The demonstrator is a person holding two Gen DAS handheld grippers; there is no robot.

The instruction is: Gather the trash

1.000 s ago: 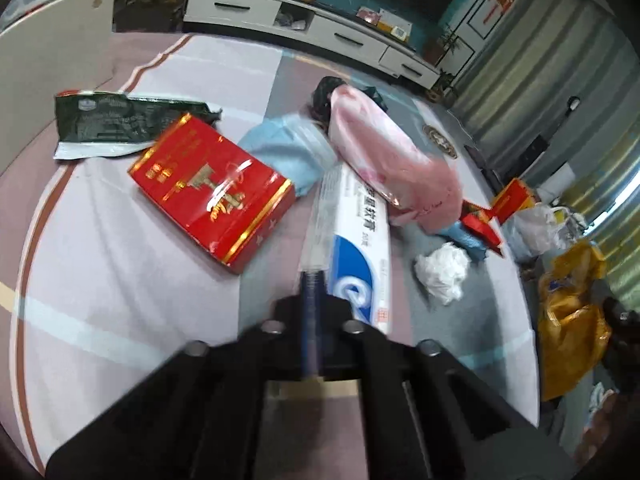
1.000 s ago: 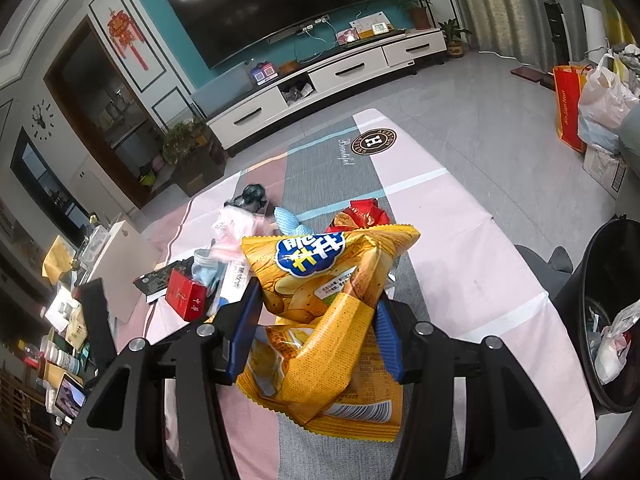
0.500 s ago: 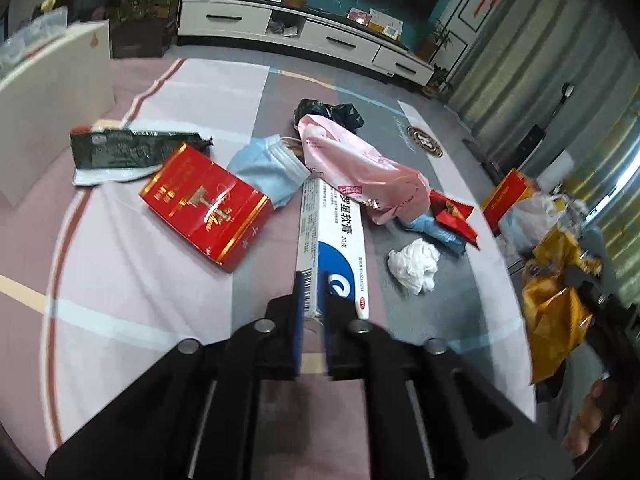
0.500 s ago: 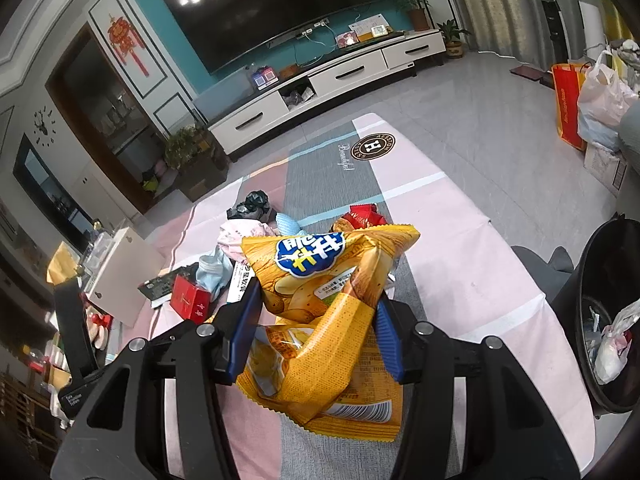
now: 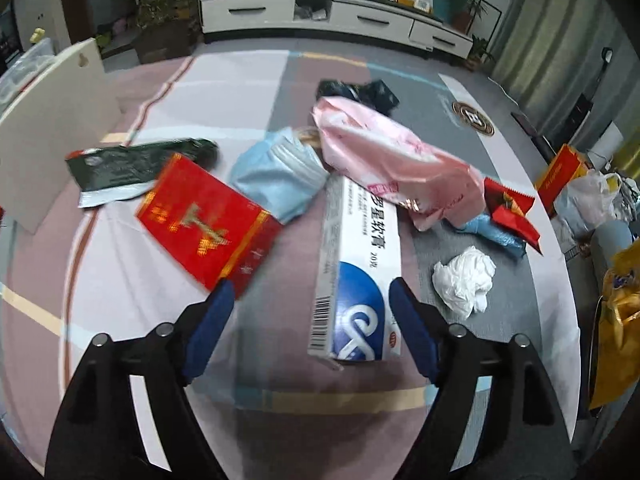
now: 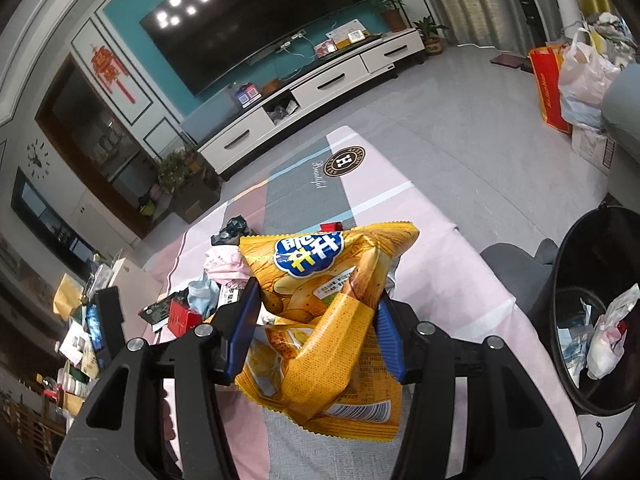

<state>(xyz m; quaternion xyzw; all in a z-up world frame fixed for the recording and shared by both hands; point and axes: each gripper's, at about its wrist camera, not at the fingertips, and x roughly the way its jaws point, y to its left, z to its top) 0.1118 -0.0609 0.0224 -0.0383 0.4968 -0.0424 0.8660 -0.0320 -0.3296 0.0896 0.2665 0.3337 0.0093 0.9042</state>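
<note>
White ointment box lay lengthwise, near-to-far, between the opening left gripper jaws, ungripped; right gripper clenched a chip bag.

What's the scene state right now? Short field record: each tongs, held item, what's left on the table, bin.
left tongs: opening, pads clear of the white and blue carton that lies partly between them
right tongs: shut on a yellow chip bag, lifted off the table
table: red box, green wrapper, face mask, pink bag, crumpled tissue, small red wrapper
bin: black, beside the table, trash already inside
</note>
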